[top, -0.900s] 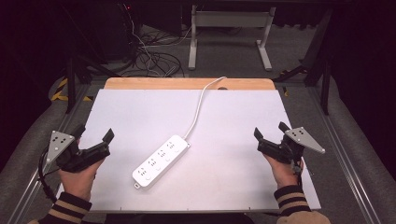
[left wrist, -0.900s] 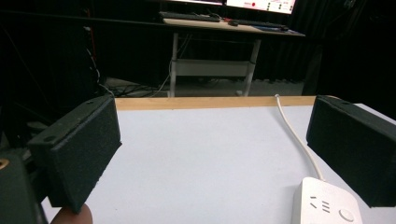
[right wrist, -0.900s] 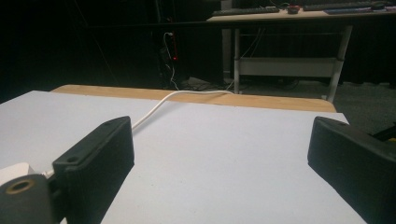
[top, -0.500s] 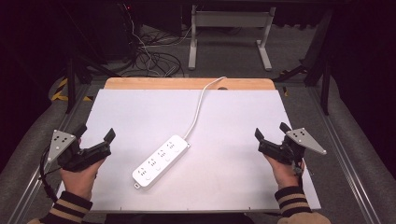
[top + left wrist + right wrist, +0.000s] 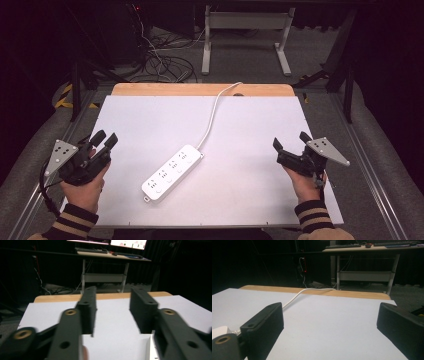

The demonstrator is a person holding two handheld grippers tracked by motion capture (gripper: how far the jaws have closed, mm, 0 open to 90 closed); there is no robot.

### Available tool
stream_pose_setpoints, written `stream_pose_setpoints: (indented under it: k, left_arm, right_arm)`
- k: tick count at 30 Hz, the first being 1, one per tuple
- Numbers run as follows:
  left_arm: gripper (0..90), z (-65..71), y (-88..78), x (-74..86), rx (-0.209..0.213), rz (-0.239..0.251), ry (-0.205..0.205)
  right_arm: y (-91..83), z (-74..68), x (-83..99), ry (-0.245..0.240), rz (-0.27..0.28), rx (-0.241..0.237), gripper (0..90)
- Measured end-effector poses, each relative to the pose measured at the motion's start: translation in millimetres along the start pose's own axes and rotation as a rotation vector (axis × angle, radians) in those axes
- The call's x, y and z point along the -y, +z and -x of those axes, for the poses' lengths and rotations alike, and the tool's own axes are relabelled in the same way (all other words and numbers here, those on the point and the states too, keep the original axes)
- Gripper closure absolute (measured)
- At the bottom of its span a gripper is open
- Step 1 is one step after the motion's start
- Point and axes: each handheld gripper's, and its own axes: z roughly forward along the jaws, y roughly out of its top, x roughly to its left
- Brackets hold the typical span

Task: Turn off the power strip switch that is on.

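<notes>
A white power strip [image 5: 172, 172] lies slantwise in the middle of the white table top [image 5: 250, 125]. Its white cord [image 5: 214, 116] runs to the far edge and drops off there. My left gripper [image 5: 104, 138] is held low at the table's left edge, well left of the strip, open with a moderate gap and nothing between its jaws [image 5: 112, 311]. My right gripper [image 5: 291, 141] hovers near the right front, jaws spread wide and empty [image 5: 329, 322]. In the right gripper view the cord [image 5: 294, 297] curves past the left jaw, and the strip's end [image 5: 219, 331] peeks in at the lower left.
A wooden strip [image 5: 200, 90] borders the table's far edge. Beyond it are a desk frame [image 5: 245, 30] and loose floor cables [image 5: 160, 60]. Dark rails run along both sides of the table.
The left gripper's jaws have drawn closer together and the hand has shifted slightly right. The right gripper and the power strip have hardly moved.
</notes>
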Motion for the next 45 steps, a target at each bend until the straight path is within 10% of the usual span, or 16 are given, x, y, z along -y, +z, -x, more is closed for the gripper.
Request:
stream_pose_setpoints:
  k: [9,26,30,45]
  left_arm:
    - [89.6,0.8,2.8,-2.5,0.081,-0.034,-0.045]
    - [89.9,9.2,11.1,-8.6,0.066,0.005,0.056]
    - [89.9,20.5,21.1,-9.7,0.107,-0.013,0.125]
    - [89.9,51.2,65.7,-4.6,0.207,-0.151,0.172]
  right_arm:
    - [-1.2,0.9,-0.3,0.007,0.009,-0.005,7.6]
    - [-8.1,3.0,-0.8,0.003,0.013,0.007,8.2]
    - [-11.5,4.8,-0.2,0.004,0.012,0.015,8.4]
    - [-24.2,9.9,2.5,0.006,0.009,0.046,8.9]
